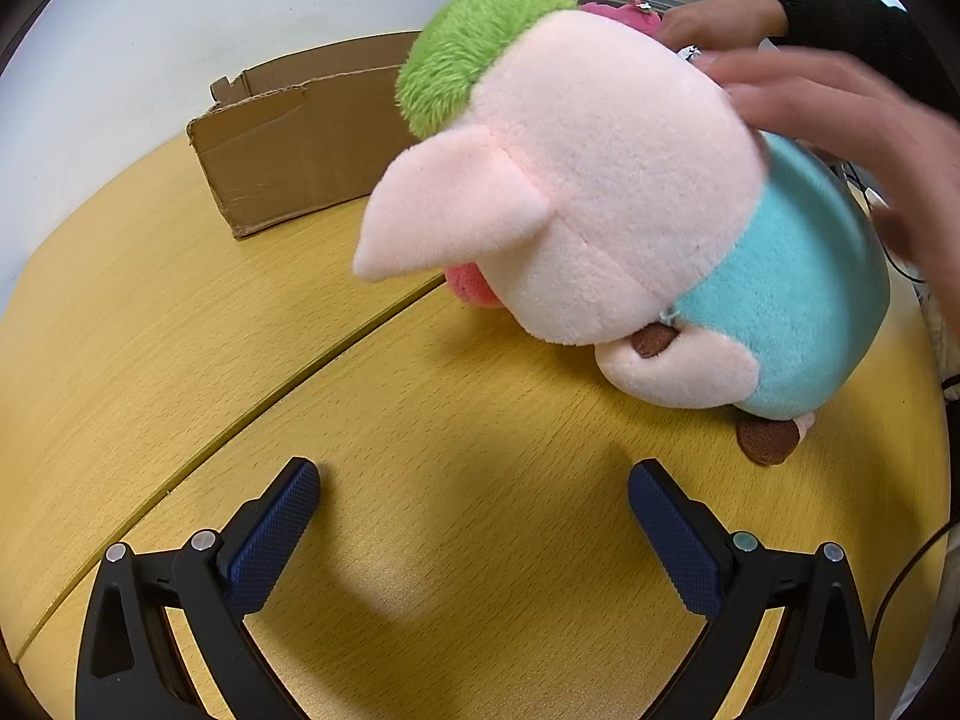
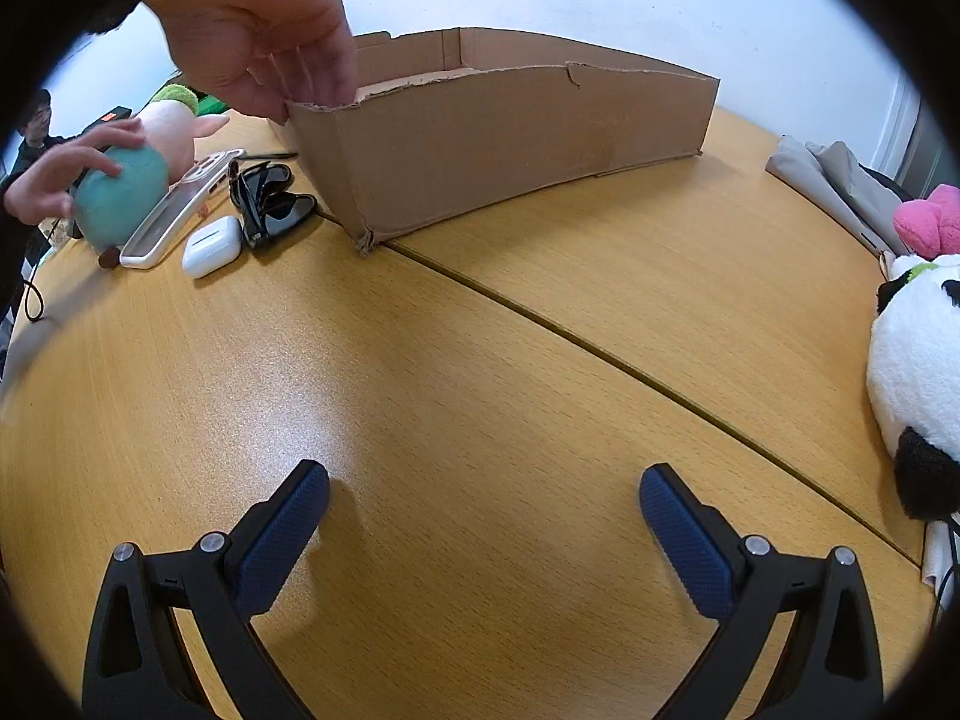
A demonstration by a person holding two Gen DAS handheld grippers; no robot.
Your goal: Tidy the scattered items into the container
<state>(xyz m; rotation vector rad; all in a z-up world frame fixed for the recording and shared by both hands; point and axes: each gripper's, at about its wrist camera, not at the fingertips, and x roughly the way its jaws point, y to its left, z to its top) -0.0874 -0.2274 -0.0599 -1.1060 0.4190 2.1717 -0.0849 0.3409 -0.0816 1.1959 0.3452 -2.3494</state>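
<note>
The blue ribbed fingers (image 1: 273, 531) of the left gripper (image 1: 474, 531) stand wide apart and hold nothing; they hang low above the wooden table (image 1: 180, 360), with only bare tabletop between them; the fingers (image 2: 282, 534) of the right gripper (image 2: 485, 537) are spread just as wide and are also empty. In front of the left gripper a plush pig (image 1: 600, 198) sits on the table, pink with a turquoise body and a green tuft on the head; a blurred bare hand (image 1: 840, 120) is at its back, and a second hand (image 1: 720, 24) in a dark sleeve reaches in behind it. The cardboard box (image 1: 300, 144), low and open on top, stands on the table behind the pig to the left. In the right wrist view the same box (image 2: 510, 138) is straight ahead, well apart from the gripper; a hand (image 2: 258, 30) touches its torn near corner from above. Left of the box lie black sunglasses (image 2: 273, 204), a white earbud case (image 2: 211, 249) and a phone (image 2: 180, 210) in a clear case, close together; just behind them is the pig (image 2: 129, 192), with a hand (image 2: 60, 174) on its turquoise body. At the right edge of the table lies a plush panda (image 2: 915, 360) with a pink bow (image 2: 927, 222); beside it is some grey fabric (image 2: 828, 180).
</note>
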